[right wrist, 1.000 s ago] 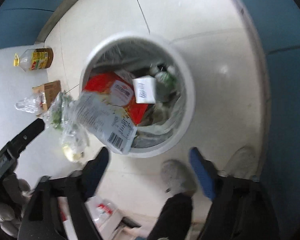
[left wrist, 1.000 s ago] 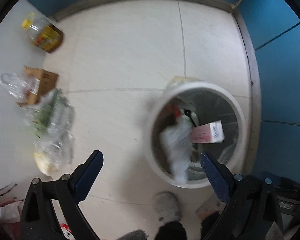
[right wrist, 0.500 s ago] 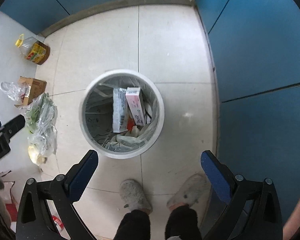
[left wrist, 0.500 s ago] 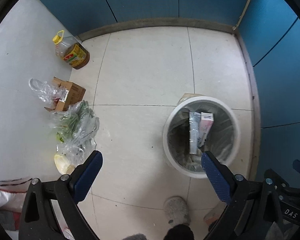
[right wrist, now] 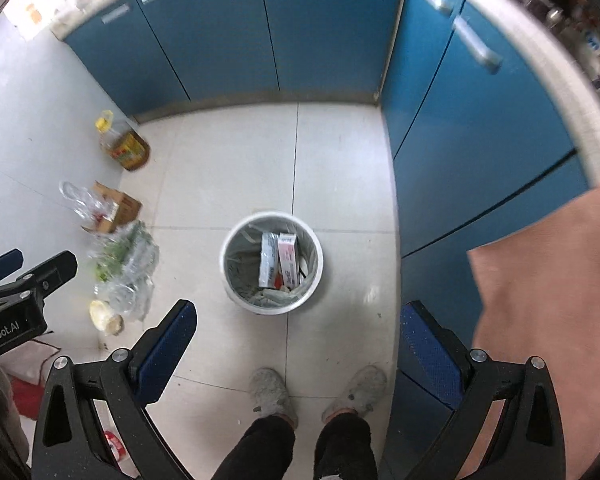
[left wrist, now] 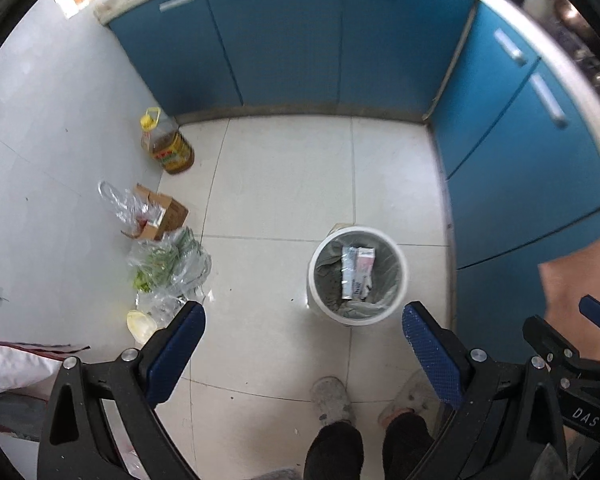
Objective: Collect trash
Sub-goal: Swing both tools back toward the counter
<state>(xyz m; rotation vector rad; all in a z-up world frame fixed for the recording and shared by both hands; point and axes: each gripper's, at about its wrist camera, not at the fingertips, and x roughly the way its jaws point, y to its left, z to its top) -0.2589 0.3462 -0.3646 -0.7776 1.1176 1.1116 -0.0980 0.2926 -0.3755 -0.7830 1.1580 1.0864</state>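
While high above the floor, held both wide apart and empty: left gripper (left wrist: 303,322) and right gripper (right wrist: 298,318). Far below the jaws, just ahead, stood the round white plastic trash bin (right wrist: 229,246), with a pink-and-white box (right wrist: 289,258) inside.

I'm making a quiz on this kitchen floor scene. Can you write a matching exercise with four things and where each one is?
Things:
1. pink-and-white carton
2. cooking oil bottle
3. cardboard box
4. grey slippers

Places:
A. on the person's feet
B. upright by the wall near the blue cabinets
C. inside the white trash bin
D. open, between the bottle and the bagged greens

Pairs: 1-C, 2-B, 3-D, 4-A
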